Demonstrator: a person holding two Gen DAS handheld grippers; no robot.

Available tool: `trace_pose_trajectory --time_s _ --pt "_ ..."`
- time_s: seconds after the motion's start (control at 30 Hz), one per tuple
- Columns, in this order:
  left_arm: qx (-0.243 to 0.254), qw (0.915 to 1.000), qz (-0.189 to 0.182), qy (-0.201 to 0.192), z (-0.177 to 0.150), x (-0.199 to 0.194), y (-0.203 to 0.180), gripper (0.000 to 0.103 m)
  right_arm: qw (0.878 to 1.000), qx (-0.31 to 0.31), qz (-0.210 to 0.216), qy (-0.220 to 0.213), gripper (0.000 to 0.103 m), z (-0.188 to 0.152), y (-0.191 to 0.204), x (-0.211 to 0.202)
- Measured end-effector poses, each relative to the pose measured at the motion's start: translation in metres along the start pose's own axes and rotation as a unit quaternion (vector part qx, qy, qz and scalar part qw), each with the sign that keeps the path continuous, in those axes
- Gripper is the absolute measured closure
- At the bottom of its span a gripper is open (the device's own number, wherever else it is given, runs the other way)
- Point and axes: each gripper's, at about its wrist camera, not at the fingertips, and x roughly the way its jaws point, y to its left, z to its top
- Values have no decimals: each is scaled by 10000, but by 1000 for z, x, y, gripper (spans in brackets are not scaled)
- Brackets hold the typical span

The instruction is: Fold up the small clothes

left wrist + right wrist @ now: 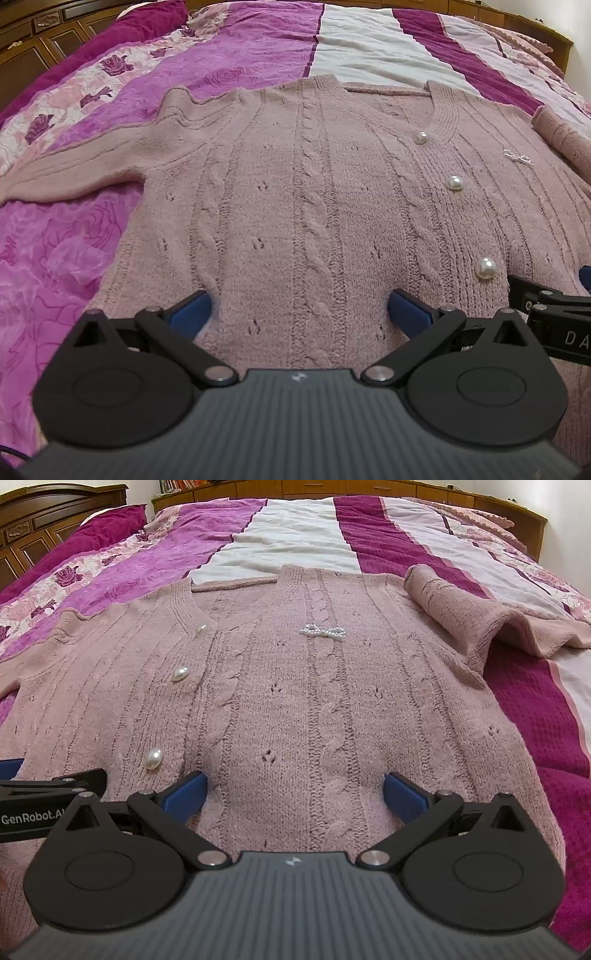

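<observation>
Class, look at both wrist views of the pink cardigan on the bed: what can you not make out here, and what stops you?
- Cardigan hem: hidden behind each gripper's body, in both views.
- Left sleeve cuff: cut off by the left view's edge.
- Right sleeve: bunched up, so its cuff and length are unclear, right view.
- Whether the blue fingers touch the knit: not clear.

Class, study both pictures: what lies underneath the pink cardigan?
The pink cardigan lies spread flat on a striped and floral bedspread, which shows around it on the far side and both flanks. The part of the bedspread directly beneath the knit is covered, so anything else there cannot be seen.
</observation>
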Motion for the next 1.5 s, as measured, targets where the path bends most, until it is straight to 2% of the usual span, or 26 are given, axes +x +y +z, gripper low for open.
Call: trace_pose_trajectory --time_s 1.5 --pt "36 10000 30 13 -1 0 1 0 10000 -13 -12 -5 0 0 1 0"
